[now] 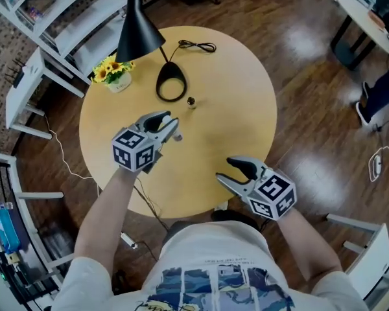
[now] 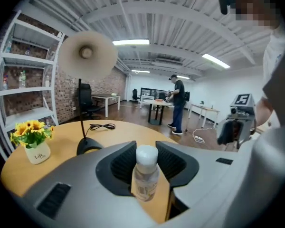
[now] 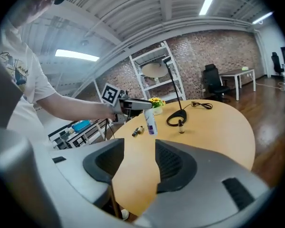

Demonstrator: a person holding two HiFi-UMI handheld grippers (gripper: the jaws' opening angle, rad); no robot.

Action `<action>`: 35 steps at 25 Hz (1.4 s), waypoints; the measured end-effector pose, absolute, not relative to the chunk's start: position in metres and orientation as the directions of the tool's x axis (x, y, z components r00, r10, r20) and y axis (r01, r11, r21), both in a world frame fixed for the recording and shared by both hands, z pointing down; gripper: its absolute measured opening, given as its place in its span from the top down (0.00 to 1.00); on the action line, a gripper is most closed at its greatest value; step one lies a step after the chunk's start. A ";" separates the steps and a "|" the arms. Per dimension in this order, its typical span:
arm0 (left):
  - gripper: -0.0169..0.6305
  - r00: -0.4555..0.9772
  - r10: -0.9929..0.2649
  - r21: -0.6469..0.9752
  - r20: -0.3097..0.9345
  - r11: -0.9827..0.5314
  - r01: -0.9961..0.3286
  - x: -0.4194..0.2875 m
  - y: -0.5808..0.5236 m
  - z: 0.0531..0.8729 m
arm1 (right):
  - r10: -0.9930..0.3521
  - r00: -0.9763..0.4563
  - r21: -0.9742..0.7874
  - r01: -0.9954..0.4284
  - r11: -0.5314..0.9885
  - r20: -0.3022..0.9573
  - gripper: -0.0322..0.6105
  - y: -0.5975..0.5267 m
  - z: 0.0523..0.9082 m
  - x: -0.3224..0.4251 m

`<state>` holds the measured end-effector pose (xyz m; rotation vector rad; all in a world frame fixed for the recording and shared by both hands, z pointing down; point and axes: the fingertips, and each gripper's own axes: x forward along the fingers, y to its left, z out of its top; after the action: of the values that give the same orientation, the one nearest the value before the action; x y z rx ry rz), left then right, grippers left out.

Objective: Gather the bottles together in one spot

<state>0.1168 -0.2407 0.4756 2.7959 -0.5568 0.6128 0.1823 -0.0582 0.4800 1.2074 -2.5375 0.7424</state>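
My left gripper hangs over the left half of the round wooden table, shut on a clear bottle with a white cap. The right gripper view shows that bottle hanging upright with a purple label. A small dark bottle lies on the table below it. Another tiny bottle stands upright by the lamp base. My right gripper hovers at the table's near edge, open with nothing between its jaws.
A black lamp shade hangs over the table's far left, with its cable behind it. A pot of yellow flowers stands at the far left edge. White shelving is beyond the table.
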 end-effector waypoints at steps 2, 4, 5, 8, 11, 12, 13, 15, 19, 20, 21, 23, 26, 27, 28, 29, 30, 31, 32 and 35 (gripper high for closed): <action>0.77 0.809 -0.370 0.118 0.457 -0.876 -0.467 0.125 -0.270 0.499 | -0.666 -0.619 -0.358 -0.785 0.506 0.415 0.59 -0.056 0.488 0.199; 0.77 0.785 -0.406 0.101 0.468 -0.858 -0.504 0.130 -0.291 0.516 | -0.683 -0.598 -0.367 -0.800 0.475 0.420 0.59 -0.048 0.490 0.212; 0.77 0.775 -0.420 0.090 0.472 -0.852 -0.516 0.132 -0.299 0.521 | -0.690 -0.586 -0.373 -0.808 0.457 0.425 0.59 -0.043 0.490 0.217; 0.77 0.757 -0.447 0.063 0.477 -0.842 -0.536 0.138 -0.317 0.536 | -0.702 -0.555 -0.395 -0.826 0.401 0.446 0.59 -0.028 0.491 0.230; 0.77 0.756 -0.462 0.053 0.463 -0.837 -0.545 0.149 -0.338 0.547 | -0.708 -0.526 -0.409 -0.841 0.354 0.470 0.59 -0.024 0.497 0.246; 0.77 0.755 -0.469 0.042 0.458 -0.837 -0.546 0.152 -0.345 0.550 | -0.710 -0.520 -0.411 -0.845 0.343 0.475 0.59 -0.023 0.499 0.250; 0.77 0.754 -0.475 0.030 0.453 -0.837 -0.546 0.153 -0.350 0.552 | -0.711 -0.514 -0.413 -0.847 0.333 0.480 0.59 -0.023 0.502 0.253; 0.77 0.759 -0.477 0.027 0.444 -0.839 -0.543 0.157 -0.358 0.557 | -0.710 -0.502 -0.415 -0.854 0.315 0.494 0.61 -0.020 0.509 0.261; 0.77 0.776 -0.466 0.035 0.426 -0.848 -0.529 0.165 -0.363 0.565 | -0.711 -0.483 -0.416 -0.863 0.288 0.510 0.62 -0.018 0.518 0.271; 0.77 0.778 -0.465 0.028 0.423 -0.851 -0.524 0.166 -0.364 0.567 | -0.711 -0.484 -0.418 -0.862 0.287 0.510 0.62 -0.019 0.520 0.270; 0.77 0.779 -0.464 0.020 0.422 -0.855 -0.519 0.166 -0.364 0.568 | -0.710 -0.485 -0.420 -0.861 0.287 0.510 0.62 -0.020 0.521 0.268; 0.77 0.780 -0.468 0.003 0.416 -0.857 -0.515 0.166 -0.363 0.568 | -0.705 -0.490 -0.421 -0.859 0.291 0.512 0.62 -0.022 0.522 0.264; 0.77 0.786 -0.474 -0.007 0.397 -0.858 -0.514 0.165 -0.362 0.566 | -0.694 -0.498 -0.420 -0.857 0.300 0.520 0.62 -0.021 0.523 0.260; 0.77 0.789 -0.472 -0.006 0.394 -0.859 -0.512 0.166 -0.361 0.566 | -0.691 -0.500 -0.420 -0.856 0.302 0.522 0.62 -0.020 0.523 0.259; 0.77 0.791 -0.471 -0.005 0.392 -0.860 -0.510 0.165 -0.361 0.567 | -0.689 -0.501 -0.421 -0.855 0.303 0.524 0.62 -0.019 0.524 0.258; 0.77 0.791 -0.471 -0.004 0.391 -0.860 -0.510 0.164 -0.361 0.567 | -0.686 -0.503 -0.421 -0.854 0.304 0.525 0.62 -0.019 0.525 0.257; 0.77 0.791 -0.472 -0.002 0.389 -0.860 -0.511 0.162 -0.362 0.568 | -0.684 -0.505 -0.422 -0.854 0.306 0.526 0.62 -0.019 0.526 0.256; 0.77 0.792 -0.473 0.001 0.386 -0.858 -0.513 0.160 -0.363 0.568 | -0.683 -0.506 -0.423 -0.853 0.306 0.527 0.62 -0.021 0.527 0.254; 0.77 0.794 -0.473 0.007 0.382 -0.858 -0.514 0.158 -0.364 0.568 | -0.682 -0.507 -0.424 -0.852 0.306 0.527 0.62 -0.023 0.527 0.253; 0.77 0.803 -0.462 0.023 0.377 -0.862 -0.507 0.158 -0.364 0.568 | -0.680 -0.509 -0.426 -0.851 0.307 0.527 0.62 -0.027 0.527 0.250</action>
<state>0.1576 -0.3642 0.5683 2.8657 -0.7736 0.5510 0.2502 -0.0268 0.5268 1.3964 -2.3276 0.9951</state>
